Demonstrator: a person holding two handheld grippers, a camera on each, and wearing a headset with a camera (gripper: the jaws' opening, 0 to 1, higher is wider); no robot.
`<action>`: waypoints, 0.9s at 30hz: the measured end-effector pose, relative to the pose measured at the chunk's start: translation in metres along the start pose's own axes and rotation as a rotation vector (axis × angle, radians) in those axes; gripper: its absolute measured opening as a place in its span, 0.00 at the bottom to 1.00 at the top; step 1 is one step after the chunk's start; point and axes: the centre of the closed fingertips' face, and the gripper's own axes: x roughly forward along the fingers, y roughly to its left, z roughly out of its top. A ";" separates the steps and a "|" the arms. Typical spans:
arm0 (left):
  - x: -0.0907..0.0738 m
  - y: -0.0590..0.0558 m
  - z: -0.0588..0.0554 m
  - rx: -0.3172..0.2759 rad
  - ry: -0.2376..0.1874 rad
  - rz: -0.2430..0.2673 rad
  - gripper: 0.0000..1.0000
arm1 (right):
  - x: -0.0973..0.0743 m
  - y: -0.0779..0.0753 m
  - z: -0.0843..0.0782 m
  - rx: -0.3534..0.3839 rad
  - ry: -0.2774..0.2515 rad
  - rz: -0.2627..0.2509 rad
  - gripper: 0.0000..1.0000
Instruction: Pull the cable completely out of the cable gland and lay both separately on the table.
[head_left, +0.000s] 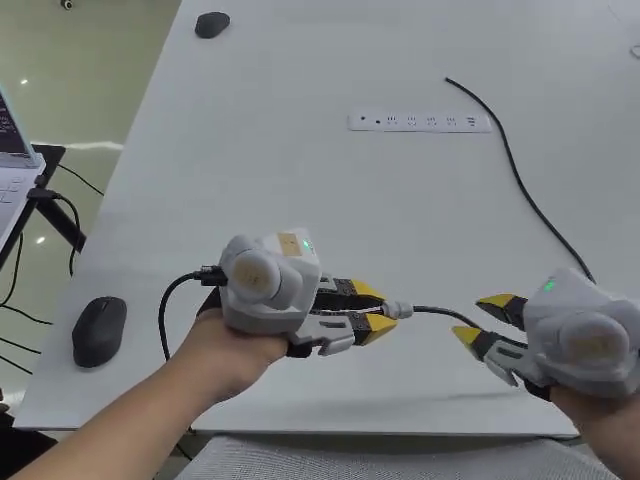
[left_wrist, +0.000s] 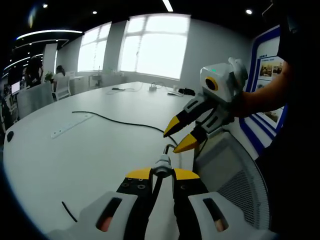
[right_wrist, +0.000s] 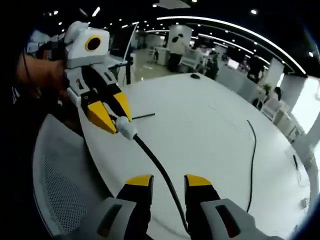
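Left gripper pinches the grey cable gland at the table's near edge, black cable between the parted jaws of the right gripper, power strip beyond

Bright, even light covers the white table, with soft shadows at lower centre. Windows blow out at the top of the left gripper view; both gripper views bend near their edges.

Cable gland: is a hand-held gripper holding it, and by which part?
The left hand-held gripper clamps the cable gland by its rear end; the right hand-held gripper is open around the cable.
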 end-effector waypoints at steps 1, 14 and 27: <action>0.000 0.000 -0.001 0.003 -0.001 0.000 0.15 | 0.004 0.007 0.007 -0.043 -0.009 0.013 0.21; -0.003 -0.001 -0.008 0.007 0.010 -0.017 0.15 | 0.017 0.033 0.024 -0.282 -0.003 0.064 0.09; -0.004 -0.001 -0.013 -0.015 0.009 -0.010 0.15 | 0.025 0.040 0.024 -0.353 0.016 0.074 0.01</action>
